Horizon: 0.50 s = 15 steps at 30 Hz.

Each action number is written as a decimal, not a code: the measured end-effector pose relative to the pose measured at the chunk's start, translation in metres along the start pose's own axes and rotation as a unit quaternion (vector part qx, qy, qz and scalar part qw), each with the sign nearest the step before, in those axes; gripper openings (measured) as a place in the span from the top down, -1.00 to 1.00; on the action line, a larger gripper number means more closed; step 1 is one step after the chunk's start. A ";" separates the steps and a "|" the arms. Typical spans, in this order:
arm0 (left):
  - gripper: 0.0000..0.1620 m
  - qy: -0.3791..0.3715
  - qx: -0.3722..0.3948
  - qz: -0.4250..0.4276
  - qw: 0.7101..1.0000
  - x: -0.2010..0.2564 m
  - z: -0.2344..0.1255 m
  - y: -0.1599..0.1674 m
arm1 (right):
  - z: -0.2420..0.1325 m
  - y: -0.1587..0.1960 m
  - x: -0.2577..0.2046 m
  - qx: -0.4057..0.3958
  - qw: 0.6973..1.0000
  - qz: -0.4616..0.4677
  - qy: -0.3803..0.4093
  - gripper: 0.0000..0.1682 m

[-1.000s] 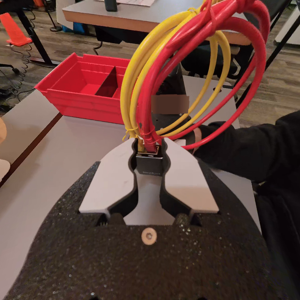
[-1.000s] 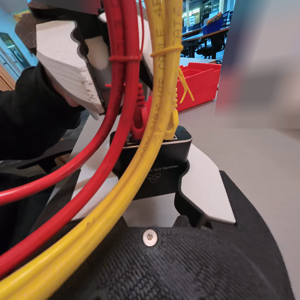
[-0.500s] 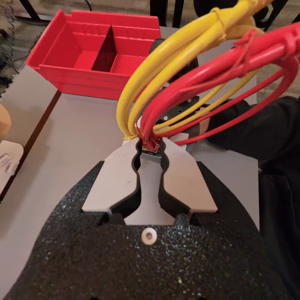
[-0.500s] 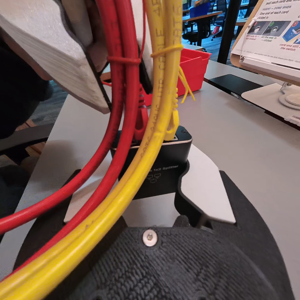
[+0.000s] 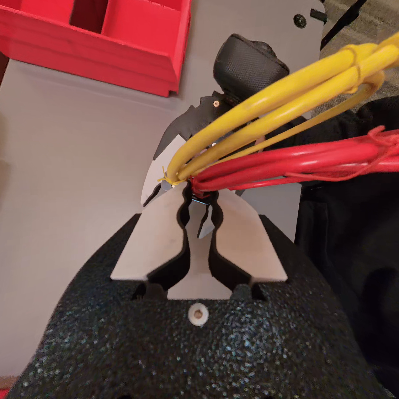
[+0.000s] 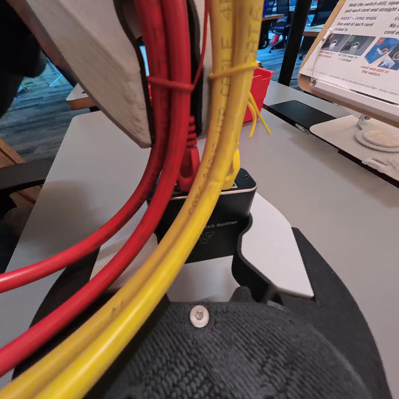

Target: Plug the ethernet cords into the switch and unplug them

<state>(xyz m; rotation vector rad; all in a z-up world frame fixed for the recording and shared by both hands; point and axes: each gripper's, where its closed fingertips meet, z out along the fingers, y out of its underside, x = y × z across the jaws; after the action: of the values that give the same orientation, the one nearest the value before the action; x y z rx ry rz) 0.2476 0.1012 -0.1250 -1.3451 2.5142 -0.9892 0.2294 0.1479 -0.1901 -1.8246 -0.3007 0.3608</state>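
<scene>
My right gripper (image 6: pixel 200 222) is shut on the small black switch (image 6: pixel 228 207) and holds it upright just above the grey table (image 6: pixel 302 194). A red cord (image 6: pixel 190 168) and a yellow cord (image 6: pixel 234 166) are both plugged into the switch's top. Their looped lengths sweep over my right gripper's left finger and hide it. My left gripper (image 5: pixel 200 193) comes from above, shut on the red cord (image 5: pixel 280 168) just above its plug. The yellow cord (image 5: pixel 259 121) loops off to the right. A sliver of the switch (image 5: pixel 199 201) shows between the fingertips.
A red divided bin (image 5: pixel 97 49) stands at the back of the table (image 5: pixel 64 172). An instruction sheet on a stand (image 6: pixel 356 54) and a black pad (image 6: pixel 302 114) are to the right. A person's black sleeve (image 5: pixel 356 237) is at the right. Some 8 cm of space lies between my two pairs of fingers.
My left gripper has tipped to look straight down and its fingers have closed in around the red cord above the switch. My right gripper keeps its hold on the switch.
</scene>
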 end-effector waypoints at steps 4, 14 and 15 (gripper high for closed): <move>0.79 -0.004 -0.014 -0.006 1.000 -0.003 0.003 0.003 | 0.000 0.005 0.006 -0.013 1.000 -0.007 0.021 0.10; 0.71 -0.033 0.080 0.120 0.989 0.002 -0.004 0.001 | -0.005 -0.001 0.011 -0.013 0.998 -0.038 0.048 0.09; 0.69 -0.033 0.076 0.122 0.989 0.002 -0.003 0.002 | -0.004 0.000 0.011 -0.015 0.998 -0.036 0.044 0.09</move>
<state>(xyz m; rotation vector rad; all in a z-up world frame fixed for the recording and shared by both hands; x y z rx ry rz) 0.2434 0.1021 -0.1234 -0.9828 2.4240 -1.0400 0.2409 0.1481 -0.1900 -1.8484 -0.3104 0.2255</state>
